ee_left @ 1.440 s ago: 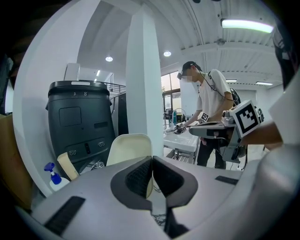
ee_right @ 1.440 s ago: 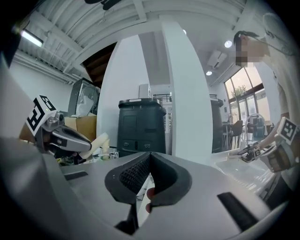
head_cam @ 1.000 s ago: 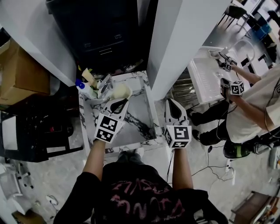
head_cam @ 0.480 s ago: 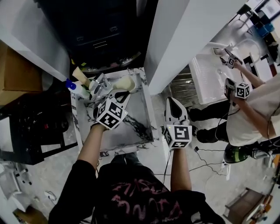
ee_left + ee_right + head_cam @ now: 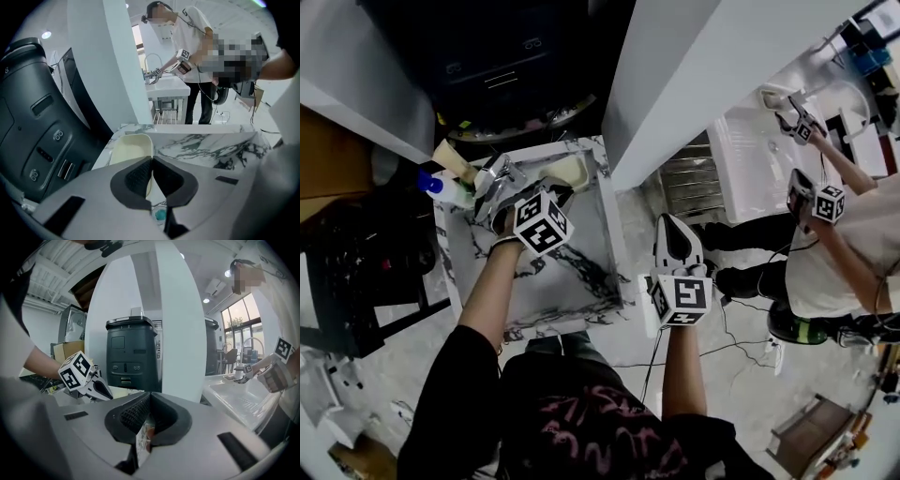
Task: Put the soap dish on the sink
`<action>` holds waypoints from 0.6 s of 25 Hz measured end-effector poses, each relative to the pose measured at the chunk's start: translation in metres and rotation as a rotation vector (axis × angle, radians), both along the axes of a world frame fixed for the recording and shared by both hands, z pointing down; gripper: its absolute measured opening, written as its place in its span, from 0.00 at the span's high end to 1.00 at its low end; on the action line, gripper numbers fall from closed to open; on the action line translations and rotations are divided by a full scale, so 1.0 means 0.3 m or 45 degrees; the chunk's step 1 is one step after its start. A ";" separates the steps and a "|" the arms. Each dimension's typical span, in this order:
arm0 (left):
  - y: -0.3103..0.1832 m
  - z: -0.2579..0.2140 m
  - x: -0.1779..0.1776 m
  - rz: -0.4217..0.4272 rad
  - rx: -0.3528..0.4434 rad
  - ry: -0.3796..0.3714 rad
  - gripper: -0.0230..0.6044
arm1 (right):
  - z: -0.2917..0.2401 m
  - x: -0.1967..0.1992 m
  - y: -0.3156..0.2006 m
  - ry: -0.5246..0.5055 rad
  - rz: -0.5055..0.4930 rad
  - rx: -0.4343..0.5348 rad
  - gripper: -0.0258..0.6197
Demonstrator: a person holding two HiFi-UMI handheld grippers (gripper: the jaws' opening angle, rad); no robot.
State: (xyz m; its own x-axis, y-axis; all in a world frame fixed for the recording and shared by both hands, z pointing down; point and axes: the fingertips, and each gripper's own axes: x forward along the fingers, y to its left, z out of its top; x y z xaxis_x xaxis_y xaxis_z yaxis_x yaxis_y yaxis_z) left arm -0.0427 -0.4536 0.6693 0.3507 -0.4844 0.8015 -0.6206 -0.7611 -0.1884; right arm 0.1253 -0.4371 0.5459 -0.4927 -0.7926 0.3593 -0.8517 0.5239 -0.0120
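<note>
The cream soap dish (image 5: 569,169) (image 5: 131,150) sits at the far corner of the marble sink (image 5: 611,253) (image 5: 206,140), by its rim. Whether it rests there or hangs just above cannot be told. The left tongs (image 5: 551,190) (image 5: 151,161) are clenched on the dish's near wall, which runs up between the two dark pads. Just beside the dish, along the sink's far edge, stands a chrome faucet (image 5: 494,176), and beyond that a bottle with a blue cap (image 5: 441,187).

The right tongs (image 5: 676,227) (image 5: 149,401) hang off to the right of the sink, outside its rim, closed on a thin printed slip (image 5: 142,441) that shows below the pads. A white pillar (image 5: 703,66) rises behind them. Well apart at the right, another person (image 5: 839,244) works at a white sink (image 5: 745,159).
</note>
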 end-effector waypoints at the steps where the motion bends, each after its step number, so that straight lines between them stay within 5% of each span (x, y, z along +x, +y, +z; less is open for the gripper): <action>1: -0.007 0.015 -0.001 0.004 -0.010 -0.005 0.93 | 0.009 0.001 -0.001 0.003 0.000 -0.006 0.94; 12: -0.049 0.108 -0.032 0.017 -0.035 -0.066 0.92 | 0.058 0.012 0.001 0.037 0.008 -0.030 0.94; 15: -0.046 0.102 -0.031 0.018 -0.026 -0.071 0.85 | 0.060 0.018 0.005 0.046 0.015 -0.035 0.94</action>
